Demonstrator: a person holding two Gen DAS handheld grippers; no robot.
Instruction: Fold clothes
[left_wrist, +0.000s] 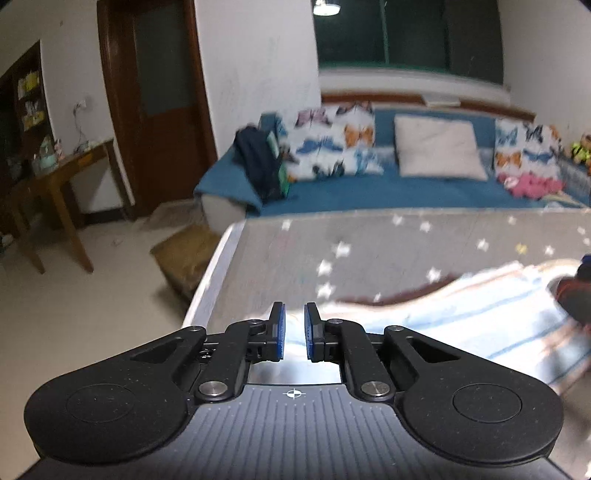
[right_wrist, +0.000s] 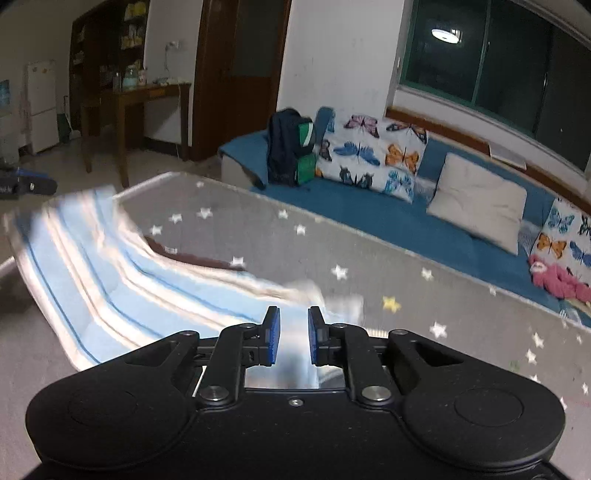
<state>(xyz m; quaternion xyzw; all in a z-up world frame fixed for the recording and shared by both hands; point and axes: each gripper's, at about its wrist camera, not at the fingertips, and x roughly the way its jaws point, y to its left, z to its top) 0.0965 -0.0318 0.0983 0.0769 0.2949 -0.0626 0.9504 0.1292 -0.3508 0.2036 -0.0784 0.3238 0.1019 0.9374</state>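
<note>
A light blue cloth with white and dark blue stripes (left_wrist: 461, 314) (right_wrist: 110, 280) hangs sagging above the grey star-patterned table cover (left_wrist: 369, 236) (right_wrist: 295, 240). In the left wrist view my left gripper (left_wrist: 294, 314) has its blue pads close together with one end of the cloth between them. My right gripper (right_wrist: 293, 317) holds the other end the same way, a corner bunched just past its tips. The cloth's middle dips to the table. At the left edge of the right wrist view, the left gripper (right_wrist: 26, 186) shows beyond the cloth's raised far corner. Both views are motion-blurred.
Behind the table is a blue sofa (left_wrist: 369, 192) (right_wrist: 369, 214) with butterfly cushions (left_wrist: 332, 140), a plain pillow (right_wrist: 476, 199), a dark backpack (left_wrist: 258, 162) and pink fabric (right_wrist: 557, 280). A wooden side table (left_wrist: 62, 177) and a brown door (left_wrist: 155, 92) stand to the left.
</note>
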